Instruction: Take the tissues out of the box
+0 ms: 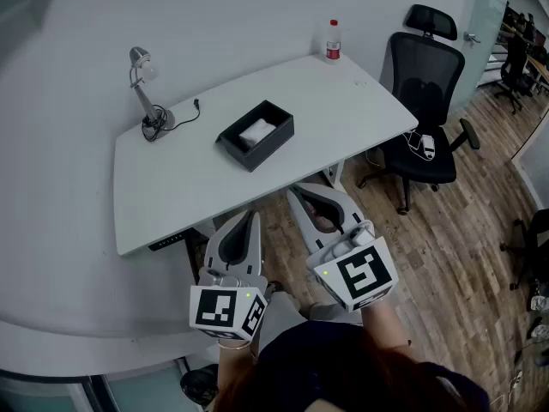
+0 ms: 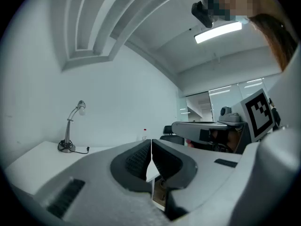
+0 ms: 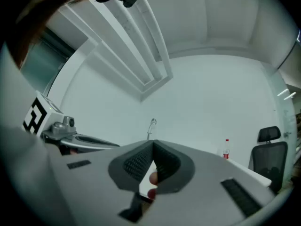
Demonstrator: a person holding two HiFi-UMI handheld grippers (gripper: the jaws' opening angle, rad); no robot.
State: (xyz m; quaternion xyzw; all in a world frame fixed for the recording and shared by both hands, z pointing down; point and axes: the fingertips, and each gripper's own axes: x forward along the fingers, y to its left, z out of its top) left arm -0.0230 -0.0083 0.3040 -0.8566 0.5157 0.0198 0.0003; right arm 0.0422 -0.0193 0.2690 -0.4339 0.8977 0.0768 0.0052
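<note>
An open black box [image 1: 256, 135] stands in the middle of the white table [image 1: 171, 187], with white tissues [image 1: 257, 131] inside it. Both grippers hang in front of the table's near edge, over the floor, pointing toward the box and well short of it. My left gripper [image 1: 252, 217] has its jaws pressed together with nothing between them, as its own view confirms [image 2: 151, 143]. My right gripper [image 1: 297, 192] is likewise shut and empty [image 3: 153, 145]. Neither gripper view shows the box.
A desk lamp [image 1: 146, 93] with its cable stands at the table's left rear, and a bottle with a red cap [image 1: 333, 41] at the far right corner. A black office chair [image 1: 425, 101] sits right of the table on the wooden floor [image 1: 463, 256].
</note>
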